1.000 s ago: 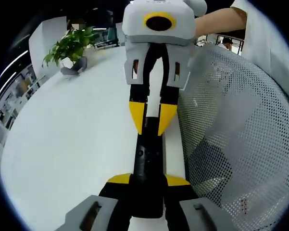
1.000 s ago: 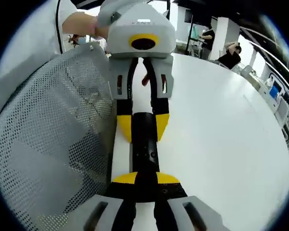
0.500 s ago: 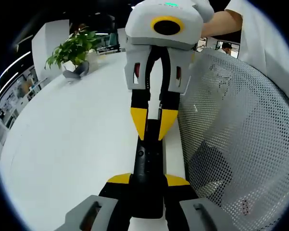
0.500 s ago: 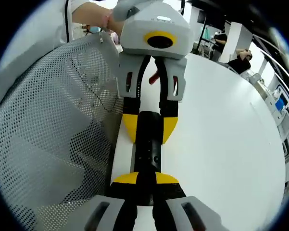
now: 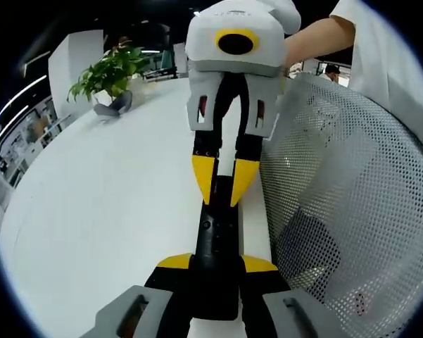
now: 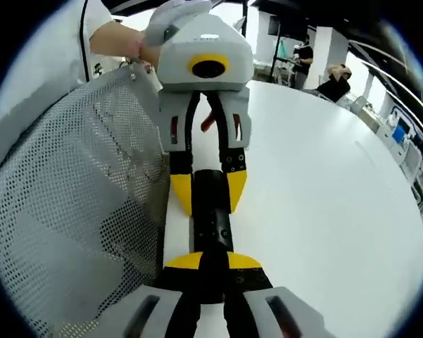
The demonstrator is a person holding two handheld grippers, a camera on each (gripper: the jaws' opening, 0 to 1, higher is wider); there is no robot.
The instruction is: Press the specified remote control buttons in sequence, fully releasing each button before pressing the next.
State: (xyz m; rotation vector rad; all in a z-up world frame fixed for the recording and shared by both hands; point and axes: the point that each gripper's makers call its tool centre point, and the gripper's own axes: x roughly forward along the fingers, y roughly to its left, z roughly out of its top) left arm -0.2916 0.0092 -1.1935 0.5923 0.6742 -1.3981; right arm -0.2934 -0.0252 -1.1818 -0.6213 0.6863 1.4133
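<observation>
A slim black remote control (image 5: 216, 239) hangs over the edge of a white table (image 5: 98, 197), held at both ends. In the left gripper view my left gripper (image 5: 217, 264) is shut on its near end, yellow tips on either side. My right gripper (image 5: 223, 186) comes down from the top, its yellow tips closed on the far end. The right gripper view mirrors this: the right gripper (image 6: 212, 262) clamps the remote (image 6: 211, 218) at the bottom, and the left gripper (image 6: 207, 201) grips it from above. Small buttons show on the remote's face between the two grips.
A grey mesh chair back (image 5: 338, 211) stands close beside the remote, also seen as mesh (image 6: 77, 211) on the other side. A potted plant (image 5: 109, 74) sits at the table's far end. A person's forearm (image 5: 317, 39) reaches in. People sit at the back (image 6: 334, 81).
Both views have tilted a little with the hands, so the opposite gripper shifted slightly in each. Both grippers stay closed on the remote throughout.
</observation>
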